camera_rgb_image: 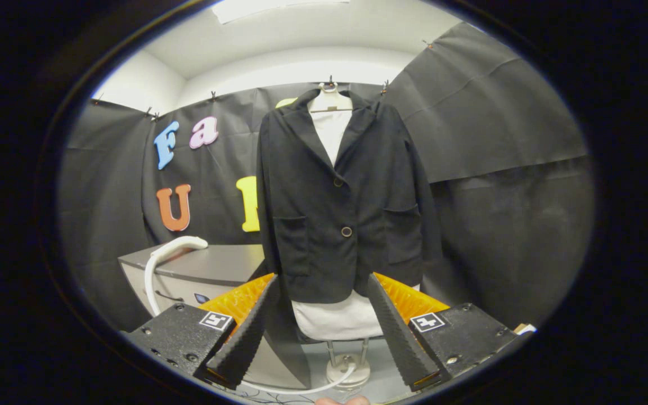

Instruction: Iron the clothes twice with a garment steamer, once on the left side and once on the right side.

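Note:
A black two-button jacket (341, 202) hangs over a white mannequin torso (338, 318) on a stand (348, 368), straight ahead beyond my fingers. My gripper (324, 292) is open, with nothing held between its fingers, and the jacket's hem shows through the gap. The white garment steamer head (180, 246) lies on a grey cabinet (211, 267) ahead to the left. Its white hose (296, 389) curves down the cabinet's front and runs along the floor under the fingers toward the stand.
The grey cabinet stands left of the mannequin, close to the jacket's sleeve. Black cloth walls close the booth behind and to the right. A fingertip of the person's hand (342, 400) shows just below the fingers.

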The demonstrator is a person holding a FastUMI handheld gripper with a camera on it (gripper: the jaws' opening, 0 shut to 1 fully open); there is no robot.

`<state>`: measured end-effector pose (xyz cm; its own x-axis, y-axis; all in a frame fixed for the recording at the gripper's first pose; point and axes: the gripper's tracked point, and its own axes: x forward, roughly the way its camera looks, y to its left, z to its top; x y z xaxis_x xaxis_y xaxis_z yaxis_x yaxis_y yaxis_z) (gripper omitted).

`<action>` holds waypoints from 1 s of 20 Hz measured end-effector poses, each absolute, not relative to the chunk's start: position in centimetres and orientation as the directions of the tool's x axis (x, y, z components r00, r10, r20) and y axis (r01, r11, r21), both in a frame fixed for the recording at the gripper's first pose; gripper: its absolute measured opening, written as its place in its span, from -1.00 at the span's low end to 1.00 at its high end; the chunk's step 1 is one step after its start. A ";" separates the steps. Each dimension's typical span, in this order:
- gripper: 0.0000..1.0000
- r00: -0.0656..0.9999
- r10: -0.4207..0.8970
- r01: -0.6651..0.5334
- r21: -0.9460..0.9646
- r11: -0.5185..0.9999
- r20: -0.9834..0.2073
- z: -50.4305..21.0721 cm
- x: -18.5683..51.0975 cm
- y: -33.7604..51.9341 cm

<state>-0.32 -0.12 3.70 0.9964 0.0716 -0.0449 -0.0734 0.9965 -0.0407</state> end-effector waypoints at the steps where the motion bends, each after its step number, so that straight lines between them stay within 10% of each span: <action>1: 1.00 0.997 0.058 -0.061 -0.052 0.997 -0.049 3.4 -0.6 -1.2; 20: 1.00 0.998 0.049 -0.052 -0.087 0.995 -0.038 4.2 -5.1 6.6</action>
<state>-5.11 6.61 4.17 0.9981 0.0487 -0.0380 -0.0518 0.9949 -0.0869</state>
